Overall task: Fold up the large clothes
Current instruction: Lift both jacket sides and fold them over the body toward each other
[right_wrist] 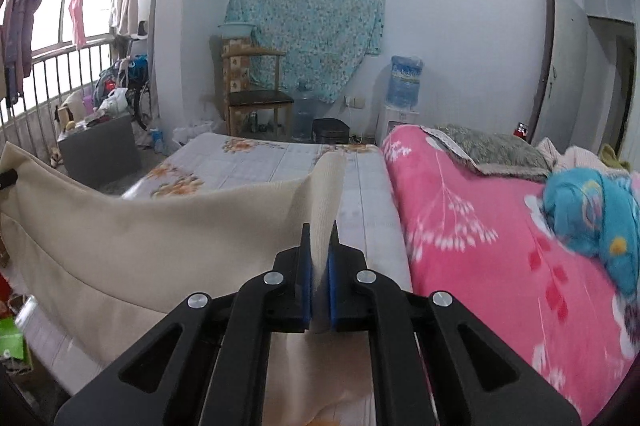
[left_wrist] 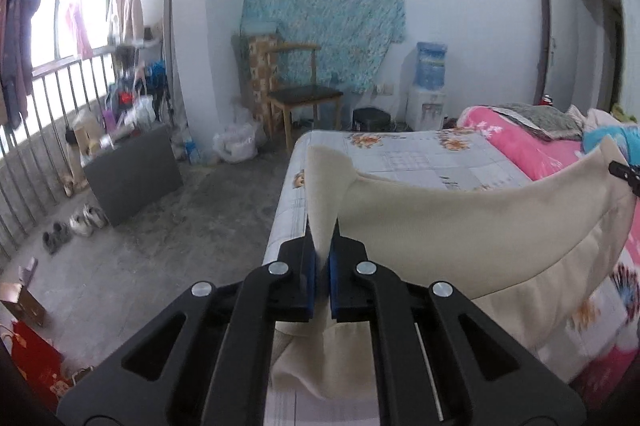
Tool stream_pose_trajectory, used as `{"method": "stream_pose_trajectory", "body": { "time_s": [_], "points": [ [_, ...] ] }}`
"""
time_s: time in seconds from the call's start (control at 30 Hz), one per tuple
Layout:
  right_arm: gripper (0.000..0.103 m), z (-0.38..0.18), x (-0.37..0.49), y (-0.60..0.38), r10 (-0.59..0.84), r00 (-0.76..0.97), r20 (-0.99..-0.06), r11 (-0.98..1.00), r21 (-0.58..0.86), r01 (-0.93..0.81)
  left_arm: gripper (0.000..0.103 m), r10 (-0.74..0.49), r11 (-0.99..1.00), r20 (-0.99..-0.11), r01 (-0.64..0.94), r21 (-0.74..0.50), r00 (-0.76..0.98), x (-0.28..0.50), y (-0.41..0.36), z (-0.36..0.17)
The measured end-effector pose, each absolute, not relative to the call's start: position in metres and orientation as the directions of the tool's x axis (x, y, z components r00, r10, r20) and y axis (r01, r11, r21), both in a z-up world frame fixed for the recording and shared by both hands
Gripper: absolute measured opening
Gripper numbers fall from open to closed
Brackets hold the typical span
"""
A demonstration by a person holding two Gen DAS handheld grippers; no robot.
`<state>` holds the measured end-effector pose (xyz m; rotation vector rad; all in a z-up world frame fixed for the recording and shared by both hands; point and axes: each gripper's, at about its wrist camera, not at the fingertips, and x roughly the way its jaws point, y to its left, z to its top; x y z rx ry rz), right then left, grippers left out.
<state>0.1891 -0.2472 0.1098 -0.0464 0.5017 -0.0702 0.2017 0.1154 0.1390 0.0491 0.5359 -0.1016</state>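
Cream cloth of the garment hangs stretched above the bed, where we have our left hand-held gripper and right hand-held gripper each clamped on one upper corner.

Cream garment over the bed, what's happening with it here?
A person holds a handheld gripper in each hand, folding laundry. The left gripper and right gripper each have their jaws shut on a corner of the cream fabric garment, which hangs stretched between them above the floral-sheeted bed.
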Motion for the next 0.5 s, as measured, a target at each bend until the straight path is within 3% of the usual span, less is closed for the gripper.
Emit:
{"method": "stream_pose_trajectory", "body": {
  "time_s": [0.13, 0.2, 0.27, 0.33, 0.5],
  "points": [
    [0.007, 0.084, 0.253, -0.257, -0.067, 0.830, -0.554, 0.998, -0.047, 0.050, 0.009, -0.092, 0.992, -0.631, 0.127, 0.010, 0.771, 0.275, 0.111, 0.106],
    [0.009, 0.058, 0.281, -0.260, -0.073, 0.783, -0.618, 0.997, -0.053, 0.051, 0.019, -0.063, 0.991, -0.694, 0.126, 0.041, 0.717, 0.308, 0.106, 0.073],
    [0.018, 0.024, 0.309, -0.269, -0.084, 0.706, -0.703, 0.996, -0.056, 0.063, 0.028, 0.005, 0.990, -0.746, 0.102, 0.098, 0.666, 0.328, 0.105, 0.045],
    [0.018, -0.004, 0.324, -0.279, -0.124, 0.623, -0.772, 0.992, -0.084, 0.093, 0.029, 0.030, 0.991, -0.781, 0.084, 0.105, 0.623, 0.337, 0.111, 0.026],
    [0.018, 0.019, 0.267, -0.308, -0.061, 0.702, -0.709, 0.988, 0.059, 0.145, 0.036, -0.083, 0.995, -0.709, 0.095, -0.023, 0.700, 0.295, 0.134, 0.050]
  ]
}}
